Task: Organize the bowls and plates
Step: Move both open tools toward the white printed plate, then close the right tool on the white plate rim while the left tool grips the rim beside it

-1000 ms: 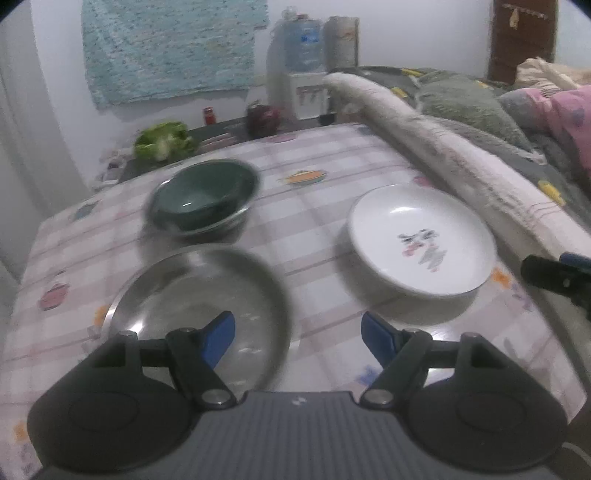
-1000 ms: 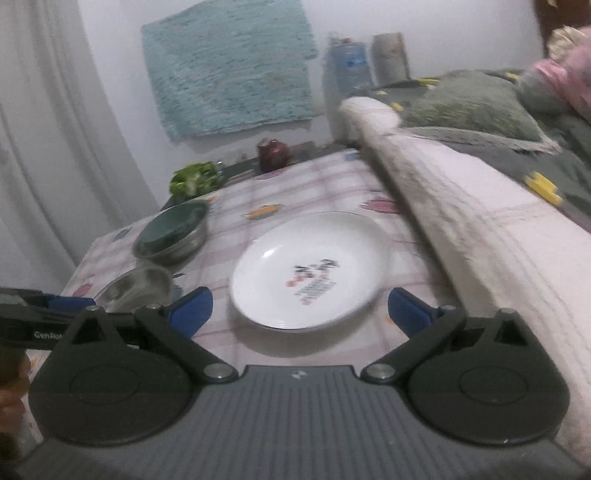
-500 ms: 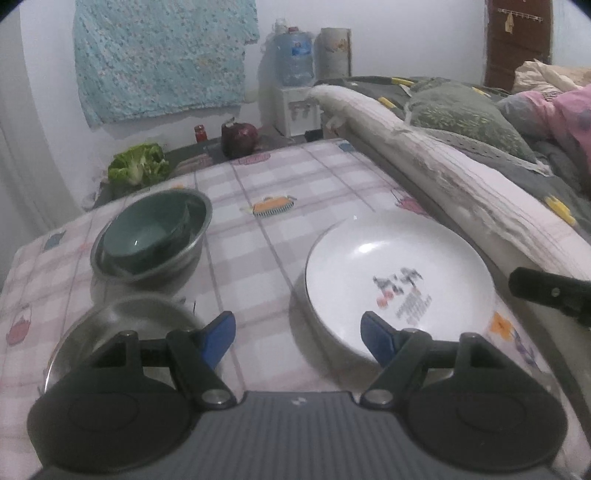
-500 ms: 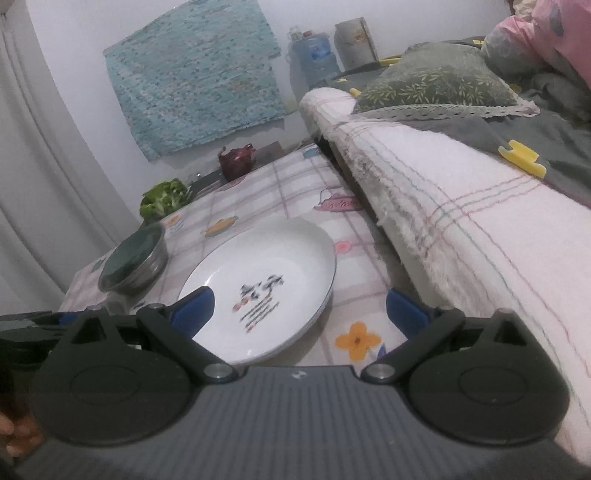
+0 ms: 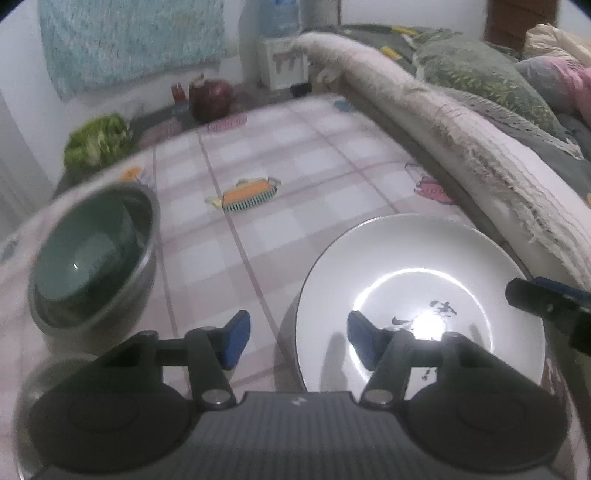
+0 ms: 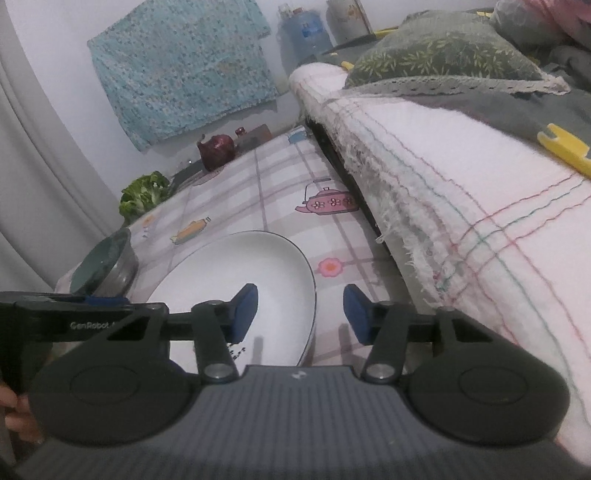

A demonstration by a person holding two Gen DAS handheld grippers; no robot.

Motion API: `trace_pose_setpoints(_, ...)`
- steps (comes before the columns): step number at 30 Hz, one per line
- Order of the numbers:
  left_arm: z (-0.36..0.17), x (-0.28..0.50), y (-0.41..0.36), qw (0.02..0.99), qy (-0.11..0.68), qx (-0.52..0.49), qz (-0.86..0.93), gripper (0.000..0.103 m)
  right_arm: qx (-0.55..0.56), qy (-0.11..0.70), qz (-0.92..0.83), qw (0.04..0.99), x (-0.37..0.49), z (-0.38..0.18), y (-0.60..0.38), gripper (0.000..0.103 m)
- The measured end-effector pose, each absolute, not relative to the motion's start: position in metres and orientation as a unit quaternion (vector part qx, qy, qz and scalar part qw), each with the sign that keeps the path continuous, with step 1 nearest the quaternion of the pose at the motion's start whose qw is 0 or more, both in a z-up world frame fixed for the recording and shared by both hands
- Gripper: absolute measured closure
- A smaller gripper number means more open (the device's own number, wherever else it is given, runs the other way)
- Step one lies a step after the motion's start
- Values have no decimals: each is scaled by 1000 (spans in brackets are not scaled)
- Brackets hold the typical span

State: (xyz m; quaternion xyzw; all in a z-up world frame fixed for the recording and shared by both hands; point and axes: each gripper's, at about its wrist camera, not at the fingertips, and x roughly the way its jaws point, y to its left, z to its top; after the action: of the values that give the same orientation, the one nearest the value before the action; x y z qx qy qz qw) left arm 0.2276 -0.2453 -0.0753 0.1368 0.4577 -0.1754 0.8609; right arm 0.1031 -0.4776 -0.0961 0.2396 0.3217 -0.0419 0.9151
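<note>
A white plate (image 5: 417, 291) with a small print lies on the checked tablecloth (image 5: 280, 221); it also shows in the right wrist view (image 6: 236, 273). My left gripper (image 5: 295, 341) is open, its jaws on either side of the plate's left rim. My right gripper (image 6: 300, 314) is open, its jaws on either side of the plate's right rim. A green bowl (image 5: 88, 251) sits inside a steel bowl (image 5: 144, 280) at the left. A steel plate (image 5: 29, 384) lies at the lower left, mostly hidden.
A bed with a white blanket (image 6: 461, 206) and pillows runs along the table's right edge. Green leafy vegetable (image 5: 98, 140), a dark red onion (image 5: 212, 98) and a water jug (image 6: 304, 33) stand at the far end.
Both grippers have moved in toward the white plate and narrowed somewhat. The left one swung right, away from the steel plate; the right one dropped lower at the plate's right rim.
</note>
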Motion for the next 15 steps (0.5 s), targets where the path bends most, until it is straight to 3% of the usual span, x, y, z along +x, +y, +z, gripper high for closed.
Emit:
trace_pose_setpoints(6, -82, 229, -243, 855, 473, 112, -181, 62, 235, 337, -43, 911, 116, -107, -474, 75)
trace_pose_setpoints(8, -81, 227, -245, 854, 472, 112, -186, 71, 238, 341, -39, 909, 118, -110, -473, 82)
trace_pose_setpoints(15, -79, 210, -251, 861, 453, 143, -182, 71, 241, 345, -35, 907, 117, -109, -471, 82)
